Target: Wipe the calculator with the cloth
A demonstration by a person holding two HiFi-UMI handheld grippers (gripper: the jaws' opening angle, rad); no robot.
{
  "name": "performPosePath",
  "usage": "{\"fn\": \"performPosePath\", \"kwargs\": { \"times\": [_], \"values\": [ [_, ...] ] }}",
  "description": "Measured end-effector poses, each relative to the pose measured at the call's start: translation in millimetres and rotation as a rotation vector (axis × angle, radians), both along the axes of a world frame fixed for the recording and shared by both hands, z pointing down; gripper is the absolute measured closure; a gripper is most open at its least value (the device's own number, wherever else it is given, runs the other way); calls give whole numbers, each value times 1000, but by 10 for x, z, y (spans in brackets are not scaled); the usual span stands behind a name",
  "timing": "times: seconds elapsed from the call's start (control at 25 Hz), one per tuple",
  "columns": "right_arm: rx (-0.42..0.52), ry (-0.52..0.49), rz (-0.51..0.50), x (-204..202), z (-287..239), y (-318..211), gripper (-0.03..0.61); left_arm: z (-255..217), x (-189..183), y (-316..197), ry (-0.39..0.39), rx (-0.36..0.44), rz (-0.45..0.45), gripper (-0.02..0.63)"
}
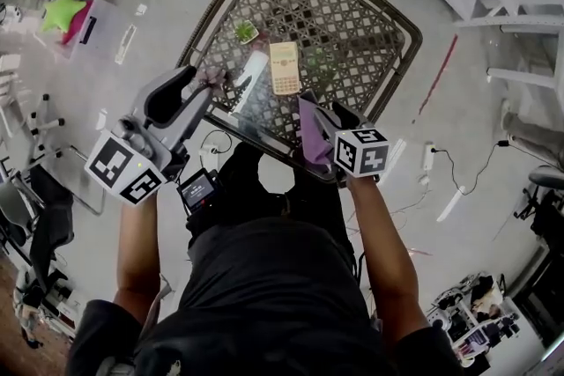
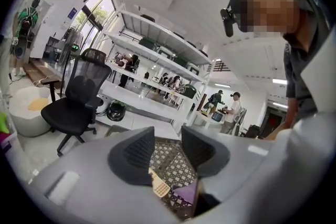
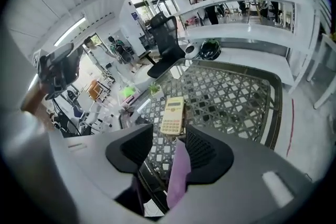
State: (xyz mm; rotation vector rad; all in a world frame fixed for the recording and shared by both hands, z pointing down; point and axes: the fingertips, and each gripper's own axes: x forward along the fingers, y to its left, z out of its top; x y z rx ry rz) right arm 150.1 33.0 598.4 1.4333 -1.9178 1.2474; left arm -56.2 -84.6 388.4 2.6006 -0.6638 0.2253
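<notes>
lattice table [image 1: 370, 22] has the cream calculator [image 1: 285, 68] lying near its middle, long axis running away from the person. it sits just ahead of the right gripper [image 3: 169, 139], whose jaws stand apart with the purple cloth [image 3: 178, 176] hanging off one. left gripper [image 2: 168, 147] is spread, empty, off to the side.

The cream calculator [image 1: 285, 68] lies flat, keys up, near the middle of the lattice table [image 1: 370, 40]. The purple cloth [image 1: 310, 135] hangs limp against one jaw of the right tool [image 3: 169, 139], just short of the calculator.
</notes>
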Motion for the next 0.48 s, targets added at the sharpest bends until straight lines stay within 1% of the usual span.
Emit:
{"fn": "performPosePath", "kwargs": {
  "times": [0.24, 0.48],
  "values": [
    [-145, -25, 8, 0, 545, 209, 403, 140, 1, -55, -9, -31, -10, 446],
    [-265, 2, -16, -60, 998, 419, 402, 265, -38, -128, -8, -45, -18, 446]
  ]
}}
